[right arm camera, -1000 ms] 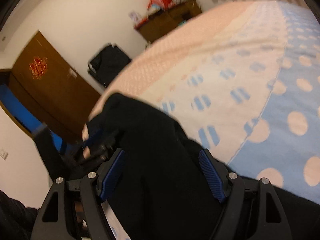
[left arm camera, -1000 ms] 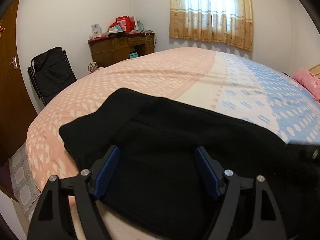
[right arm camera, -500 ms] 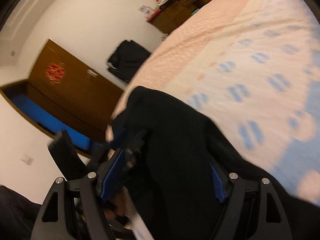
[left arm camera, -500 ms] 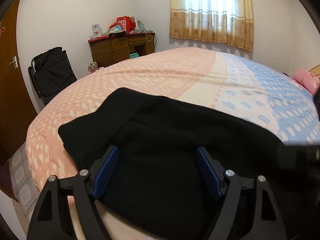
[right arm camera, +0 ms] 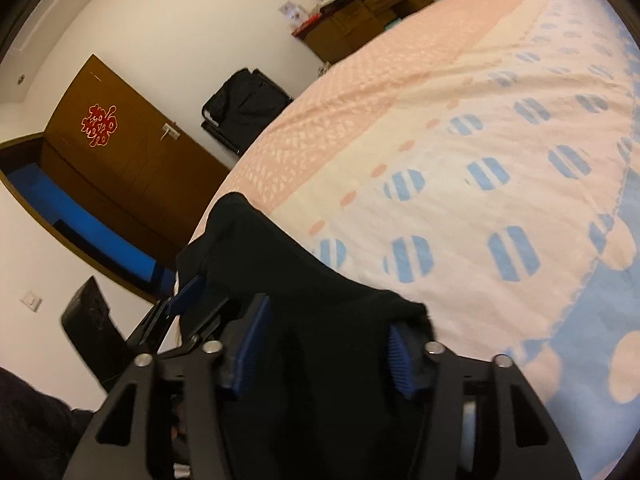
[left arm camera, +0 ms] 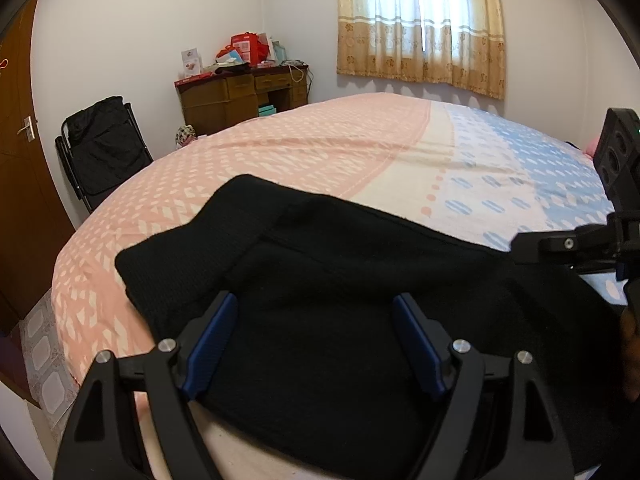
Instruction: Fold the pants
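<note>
Pants (left arm camera: 340, 320) lie black on the bed (left arm camera: 360, 152), long axis running sideways across its near edge. Left gripper (left arm camera: 316, 344) hovers spread over them, gripping nothing. Right gripper (right arm camera: 324, 348), jaws apart, straddles a raised fold, seemingly nearer the next grasp.
</note>
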A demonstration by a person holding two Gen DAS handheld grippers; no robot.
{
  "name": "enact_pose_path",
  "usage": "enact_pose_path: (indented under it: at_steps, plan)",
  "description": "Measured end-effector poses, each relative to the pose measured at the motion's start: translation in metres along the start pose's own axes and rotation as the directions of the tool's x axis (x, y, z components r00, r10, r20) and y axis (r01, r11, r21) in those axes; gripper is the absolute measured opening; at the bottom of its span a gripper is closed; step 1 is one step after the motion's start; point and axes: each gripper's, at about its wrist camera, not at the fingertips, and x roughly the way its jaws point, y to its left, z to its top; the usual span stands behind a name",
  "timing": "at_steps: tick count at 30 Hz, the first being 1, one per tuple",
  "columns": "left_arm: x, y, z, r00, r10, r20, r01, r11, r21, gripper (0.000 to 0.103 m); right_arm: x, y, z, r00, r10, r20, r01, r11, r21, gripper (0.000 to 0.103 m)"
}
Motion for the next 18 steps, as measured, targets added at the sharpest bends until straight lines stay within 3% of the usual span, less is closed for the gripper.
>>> enact_pose_path:
  at_steps: [2, 3, 4, 5, 6, 9, 10, 12, 14, 15, 16, 18]
  plan:
    - [0.000, 0.000, 0.000, 1.000, -0.003, 0.001, 0.003, 1.000, 0.003, 0.083, -0.014, -0.009, 0.000, 1.000, -0.013, -0.015, 0.014, 0.999, 0.047, 0.050]
    - [0.000, 0.000, 0.000, 1.000, -0.002, 0.001, 0.002, 1.000, 0.006, 0.084, -0.027, -0.014, -0.001, 0.993, -0.121, 0.013, 0.119, 0.990, 0.074, 0.051]
    - [0.000, 0.000, 0.000, 1.000, -0.003, 0.003, 0.003, 1.000, 0.007, 0.084, -0.043, -0.018, -0.001, 0.952, -0.300, 0.064, 0.294, 0.951, 0.094, 0.051]
    - [-0.001, -0.001, 0.000, 1.000, -0.004, 0.003, 0.004, 1.000, 0.007, 0.084, -0.059, -0.021, -0.003, 0.906, -0.409, 0.113, 0.394, 0.910, 0.130, 0.051]
    - [-0.001, -0.001, 0.000, 1.000, -0.005, 0.003, 0.005, 1.000, 0.009, 0.085, -0.094, -0.033, -0.012, 0.832, -0.530, 0.166, 0.490, 0.841, 0.229, 0.051]
    - [0.000, -0.002, 0.002, 1.000, -0.014, -0.012, 0.014, 1.000, 0.020, 0.088, -0.185, -0.048, -0.052, 0.655, -0.721, 0.225, 0.592, 0.675, 0.439, 0.051]
    - [0.000, -0.002, 0.003, 1.000, -0.018, -0.019, 0.018, 1.000, 0.021, 0.089, -0.209, -0.049, -0.066, 0.601, -0.767, 0.225, 0.619, 0.624, 0.476, 0.053]
    - [0.001, -0.003, 0.004, 0.999, -0.020, -0.031, 0.021, 0.999, 0.025, 0.090, -0.256, -0.052, -0.099, 0.472, -0.865, 0.168, 0.692, 0.482, 0.538, 0.059]
    - [0.001, -0.005, 0.007, 0.999, -0.017, -0.048, 0.018, 0.999, 0.027, 0.090, -0.290, -0.060, -0.128, 0.382, -0.921, 0.077, 0.736, 0.353, 0.578, 0.060]
    - [0.001, -0.005, 0.008, 0.998, -0.017, -0.057, 0.018, 1.000, 0.023, 0.090, -0.306, -0.065, -0.143, 0.352, -0.935, 0.035, 0.741, 0.302, 0.599, 0.060]
    - [0.000, -0.005, 0.010, 0.997, -0.018, -0.069, 0.020, 1.000, 0.016, 0.090, -0.318, -0.071, -0.156, 0.346, -0.938, 0.007, 0.739, 0.277, 0.614, 0.060]
    - [-0.002, -0.004, 0.015, 0.995, -0.037, -0.088, 0.036, 0.999, -0.011, 0.090, -0.332, -0.079, -0.177, 0.365, -0.930, -0.027, 0.728, 0.268, 0.631, 0.060]
